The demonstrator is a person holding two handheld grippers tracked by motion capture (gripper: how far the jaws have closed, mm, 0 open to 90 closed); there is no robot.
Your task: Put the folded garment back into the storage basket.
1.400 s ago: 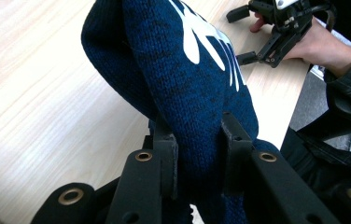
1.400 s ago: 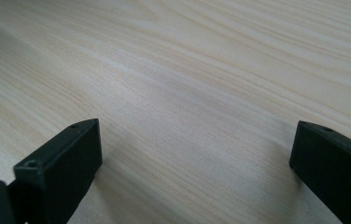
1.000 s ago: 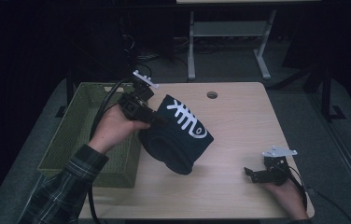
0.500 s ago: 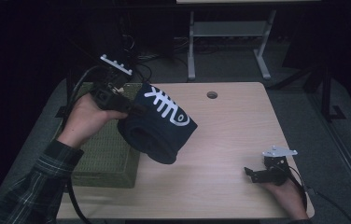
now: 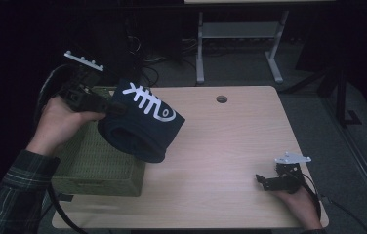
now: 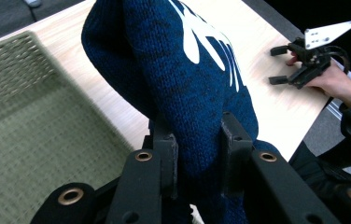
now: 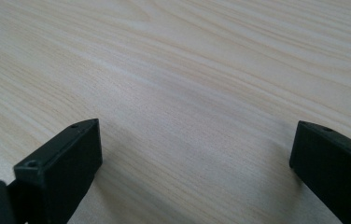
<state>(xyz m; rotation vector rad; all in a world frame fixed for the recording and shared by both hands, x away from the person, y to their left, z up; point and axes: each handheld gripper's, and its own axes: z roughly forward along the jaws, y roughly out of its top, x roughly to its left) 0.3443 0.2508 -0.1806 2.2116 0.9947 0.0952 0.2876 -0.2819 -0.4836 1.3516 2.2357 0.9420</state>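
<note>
The left tongs (image 5: 115, 108) are clenched on a dark blue knitted garment (image 5: 142, 124) with a white fishbone pattern on it. In the left gripper view the two black jaws press into a fold of the knit from either side (image 6: 197, 154), and the rest of the cloth rises ahead of them. From the high view, the garment hangs off the tip of the left tongs, bunched into a rounded bundle with the fishbone mark facing up. It is held in the air over the near right corner of the green woven basket (image 5: 93, 165), partly above the basket's rim and partly above the desk (image 5: 230, 146) just beside the basket. The left hand (image 5: 62, 122) that carries the tongs sits over the basket's far left part.

The right tongs (image 5: 262, 181) lie well apart from the basket, near the desk's front right corner, resting low on the wood in the right hand (image 5: 298, 202). Their jaws stand released and wide, with bare wood grain between them in the right gripper view (image 7: 192, 154). The garment is far from these tongs, across the desk toward the basket.
</note>
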